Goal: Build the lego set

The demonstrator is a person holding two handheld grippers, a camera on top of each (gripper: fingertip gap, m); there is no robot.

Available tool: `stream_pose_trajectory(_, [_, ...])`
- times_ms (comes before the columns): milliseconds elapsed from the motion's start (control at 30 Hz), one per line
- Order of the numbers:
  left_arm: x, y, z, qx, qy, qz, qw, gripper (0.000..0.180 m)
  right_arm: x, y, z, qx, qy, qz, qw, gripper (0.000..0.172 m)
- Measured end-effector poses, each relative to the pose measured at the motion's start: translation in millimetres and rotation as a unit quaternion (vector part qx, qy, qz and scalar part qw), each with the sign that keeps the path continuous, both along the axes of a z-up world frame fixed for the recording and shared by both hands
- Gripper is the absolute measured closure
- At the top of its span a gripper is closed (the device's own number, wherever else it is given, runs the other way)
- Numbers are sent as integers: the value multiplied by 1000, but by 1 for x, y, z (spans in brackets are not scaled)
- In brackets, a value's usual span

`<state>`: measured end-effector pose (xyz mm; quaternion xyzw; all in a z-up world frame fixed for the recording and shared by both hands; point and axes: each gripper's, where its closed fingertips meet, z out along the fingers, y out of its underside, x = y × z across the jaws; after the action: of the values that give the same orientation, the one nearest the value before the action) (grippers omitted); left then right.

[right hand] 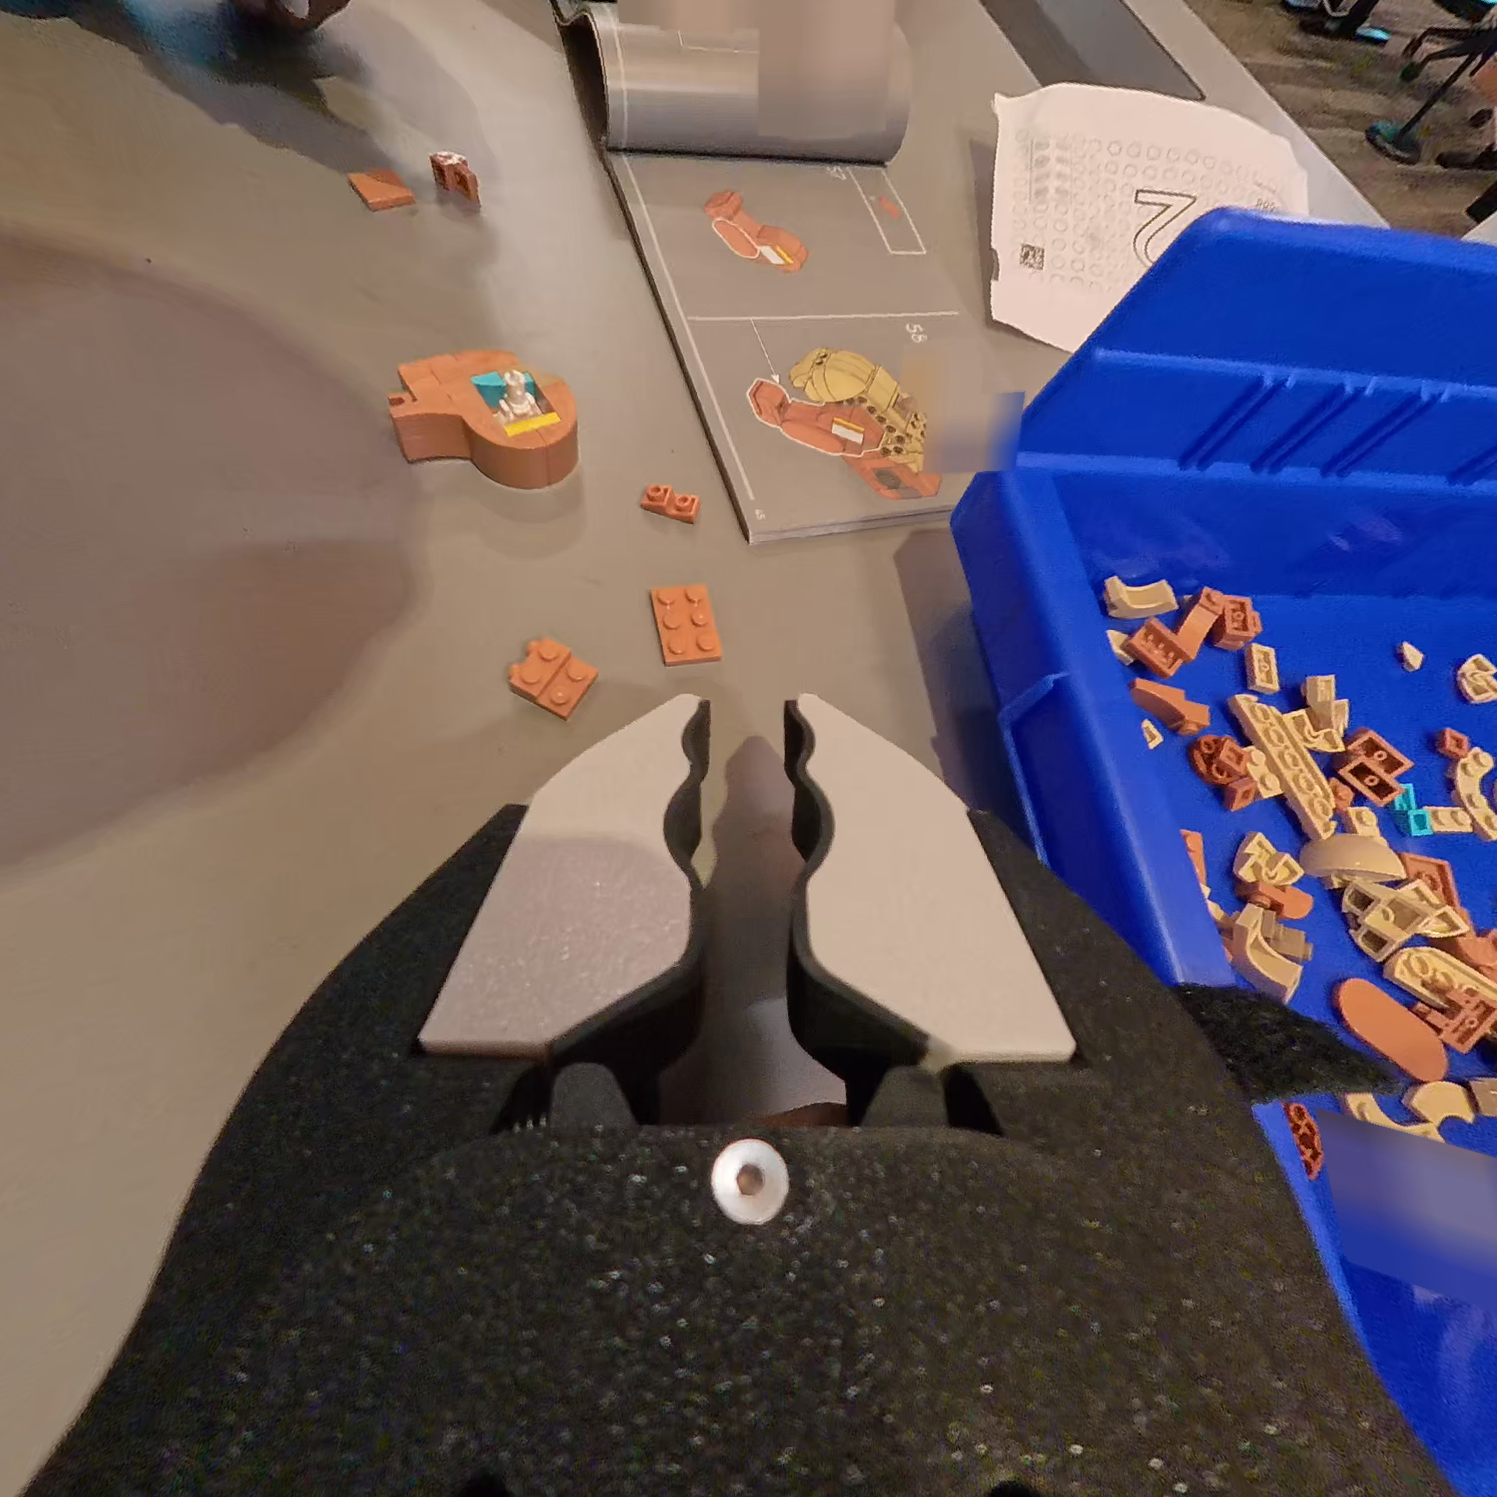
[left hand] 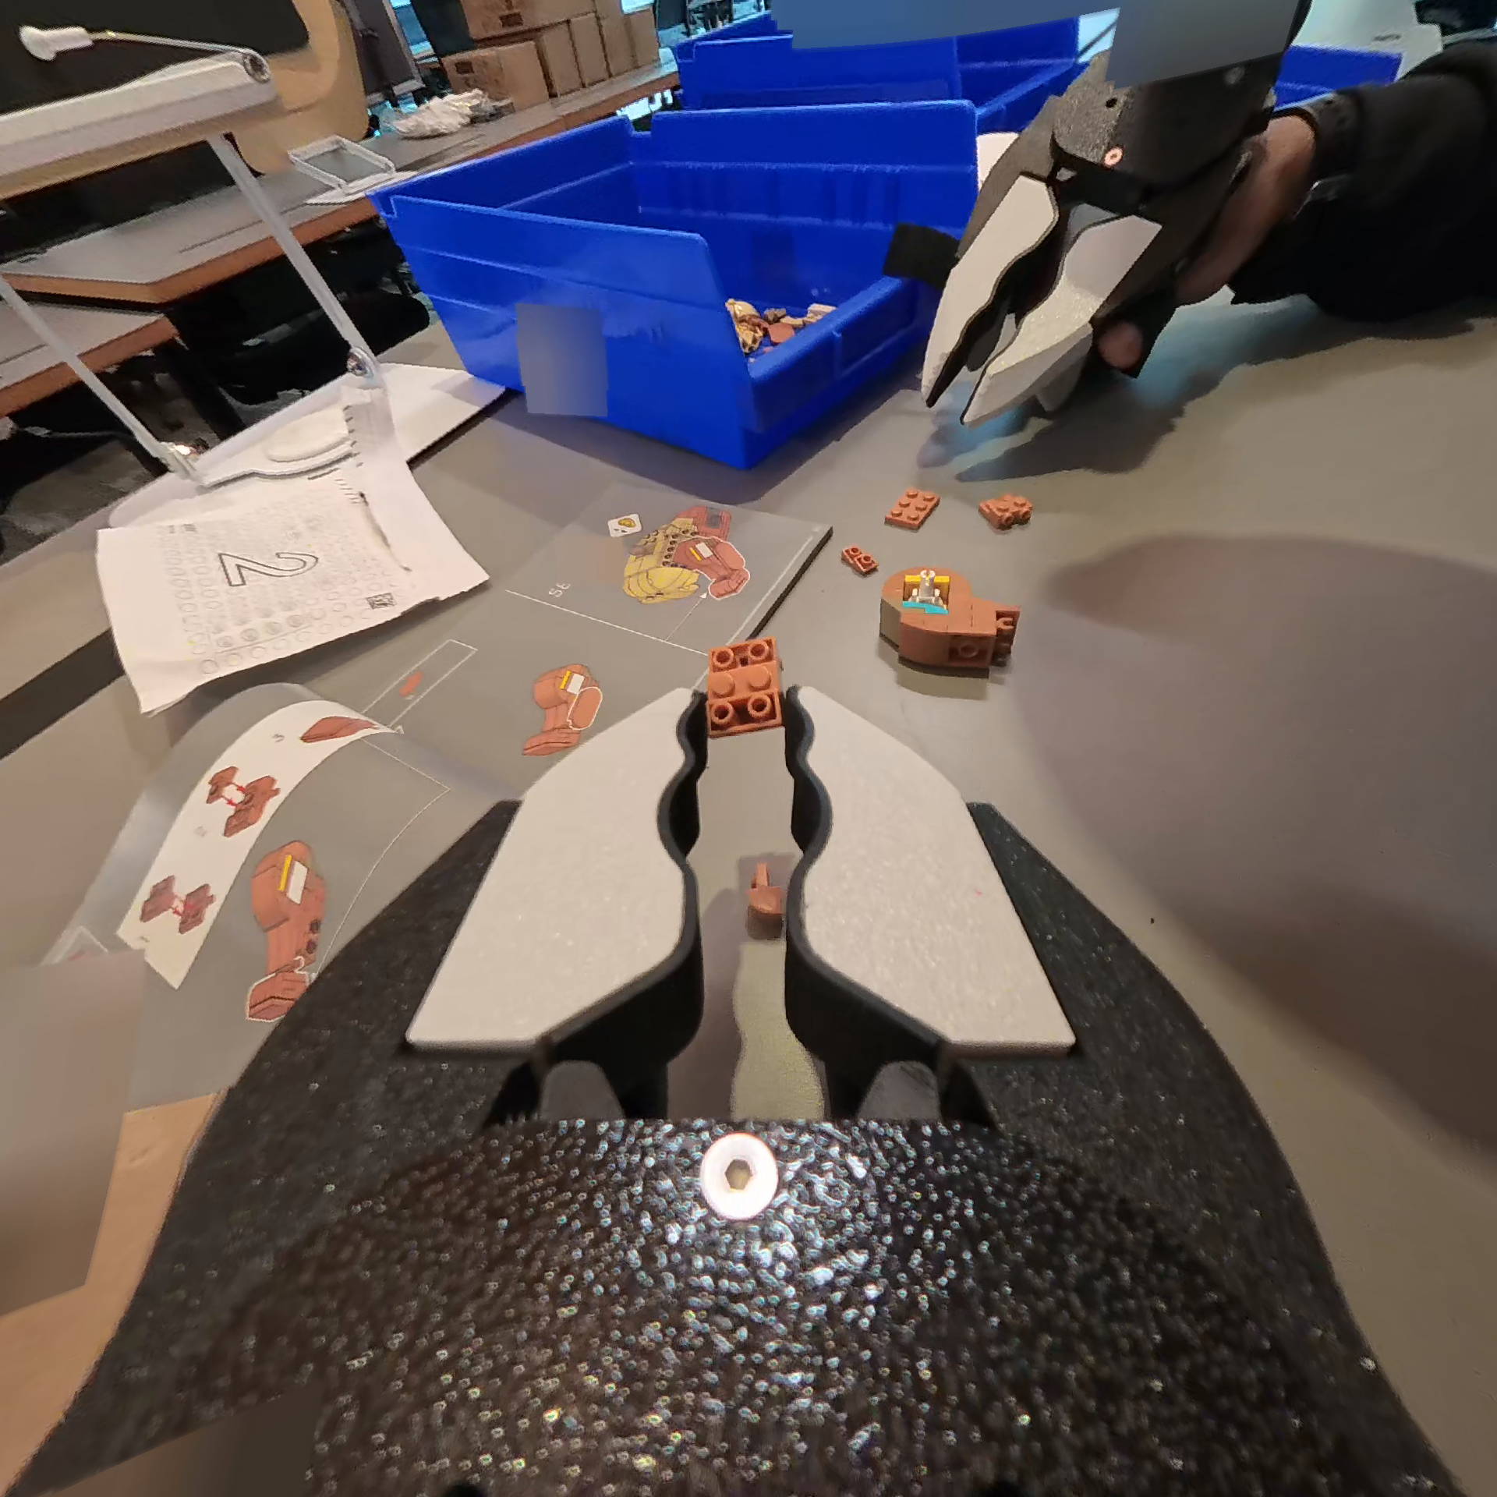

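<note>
1. On a grey table (left hand: pixel 1215 454), between the left gripper's (left hand: pixel 745 697) tips, a brown studded brick (left hand: pixel 745 684), pinched at its sides and lifted clear of the surface.
2. Beneath those fingers, a small brown piece (left hand: pixel 765 899) lying loose on the table.
3. Ahead and right of the brick, a rounded brown build (left hand: pixel 944 620) with a yellow and teal insert on top; near it a tiny plate (left hand: pixel 859 559), a flat plate (left hand: pixel 913 509) and a joined pair (left hand: pixel 1004 510).
4. To the left, an open booklet (left hand: pixel 632 616) and a white sheet (left hand: pixel 275 583).
5. Beyond, a blue bin (right hand: pixel 1093 729) holding loose tan and brown pieces.
6. Beside the bin, the right gripper (right hand: pixel 747 713), narrowly parted, bare, over empty table, nearest the flat plate and the joined pair.
</note>
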<state>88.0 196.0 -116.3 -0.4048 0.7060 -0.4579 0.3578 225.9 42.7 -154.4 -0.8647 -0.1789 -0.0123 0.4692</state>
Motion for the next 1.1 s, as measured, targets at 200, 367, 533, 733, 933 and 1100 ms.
stream_pose_trajectory(200, [0, -1, -3, 7, 8, 2, 1000, 163, 6, -1, 7, 1, -18, -2, 1000, 155])
stream_pose_trajectory(367, [0, 1, -1, -8, 8, 6, 1000, 163, 81, 13, 116, 44, -236, 11, 971, 163])
stream_pose_trajectory(533, [-6, -5, 2, -10, -1, -1, 1000, 163, 143, 14, 50, -251, -255, 164, 919, 167])
stream_pose_trajectory(733, [-9, -2, 3, -23, 1, 2, 1000, 163, 149, 12, 4, -355, -231, 238, 874, 165])
stream_pose_trajectory(933, [-8, -2, 2, -24, 8, 0, 1000, 163, 157, 7, -20, -401, -200, 238, 862, 160])
stream_pose_trajectory(1100, [-8, -2, 2, -25, 6, 2, 1000, 163, 160, 8, -25, -412, -193, 221, 863, 161])
